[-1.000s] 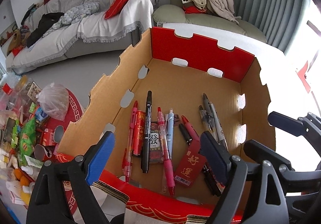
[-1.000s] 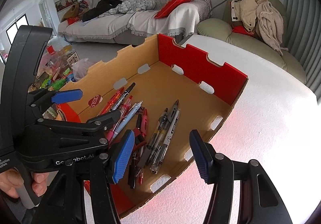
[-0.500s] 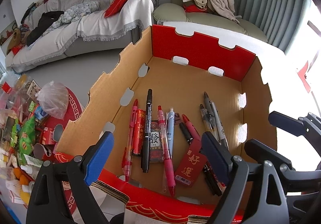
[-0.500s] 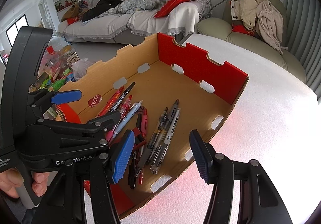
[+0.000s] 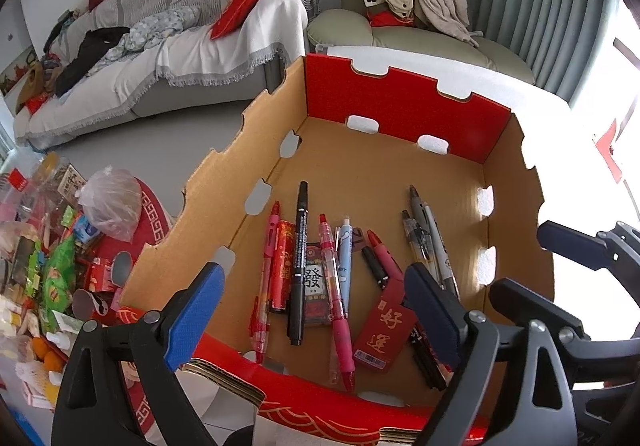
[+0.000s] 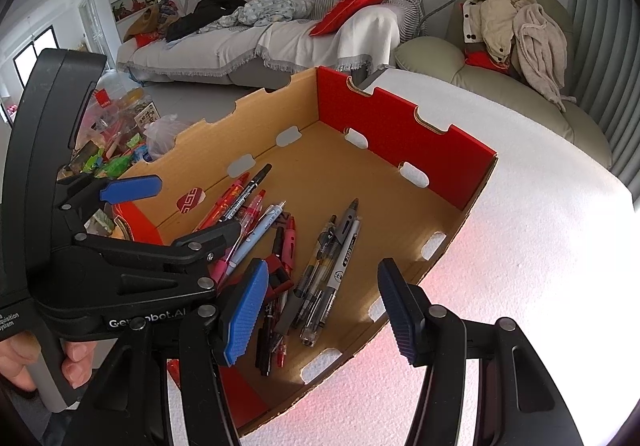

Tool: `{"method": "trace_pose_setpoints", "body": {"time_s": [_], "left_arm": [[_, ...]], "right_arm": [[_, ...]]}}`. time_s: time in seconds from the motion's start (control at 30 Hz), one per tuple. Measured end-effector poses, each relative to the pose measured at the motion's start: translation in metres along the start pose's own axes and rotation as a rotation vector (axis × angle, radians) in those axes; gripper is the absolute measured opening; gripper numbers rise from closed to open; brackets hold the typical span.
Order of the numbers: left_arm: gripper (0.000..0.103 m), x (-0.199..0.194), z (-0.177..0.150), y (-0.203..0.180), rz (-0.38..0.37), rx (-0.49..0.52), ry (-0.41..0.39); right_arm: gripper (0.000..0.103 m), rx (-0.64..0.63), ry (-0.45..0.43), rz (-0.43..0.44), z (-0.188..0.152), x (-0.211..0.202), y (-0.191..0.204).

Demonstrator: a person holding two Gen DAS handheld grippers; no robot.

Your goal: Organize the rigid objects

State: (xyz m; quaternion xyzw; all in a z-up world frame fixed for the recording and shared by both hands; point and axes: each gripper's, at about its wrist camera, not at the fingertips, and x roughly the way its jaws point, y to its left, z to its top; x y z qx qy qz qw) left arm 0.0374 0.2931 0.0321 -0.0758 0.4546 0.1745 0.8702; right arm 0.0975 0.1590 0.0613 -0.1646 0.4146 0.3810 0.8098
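An open cardboard box [image 5: 400, 98] with a red far wall stands on a white table [image 6: 520, 246]. Several pens lie on its floor: a black marker [image 5: 298, 262], pink pens [image 5: 334, 286], a light-blue pen [image 5: 345, 262] and grey pens [image 5: 432, 242]. A red tag with gold characters [image 5: 382, 330] lies among them. My left gripper [image 5: 312, 314] hangs open above the box's near edge, nothing between its blue pads. My right gripper [image 6: 322, 310] stands open over the box's near right side [image 6: 400, 126], also empty. In the right wrist view the left gripper [image 6: 180, 210] hovers over the pens [image 6: 340, 250].
Snack packets and a plastic bag [image 5: 108, 206] clutter the floor left of the box. A sofa [image 5: 160, 46] and an armchair with clothes [image 5: 420, 6] stand behind. A person's hand [image 6: 24, 366] holds the left gripper's handle.
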Motion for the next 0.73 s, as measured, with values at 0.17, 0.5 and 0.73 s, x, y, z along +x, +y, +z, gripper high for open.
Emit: {"method": "trace_pose_setpoints", "body": {"time_s": [0.17,0.5,0.73], "left_arm": [[0.098,-0.002,0.001,0.001,0.019,0.006,-0.013],[0.098,-0.009,0.0,0.003,-0.006,-0.006,-0.058],[0.098,-0.025,-0.001,-0.008,-0.056,0.013,-0.105]], "right_arm": [[0.059,0.001,0.0,0.002,0.0,0.0,0.0],[0.059,0.004,-0.006,0.007,-0.001,-0.001,0.0],[0.059,0.02,-0.043,0.001,-0.007,-0.02,-0.003]]}}
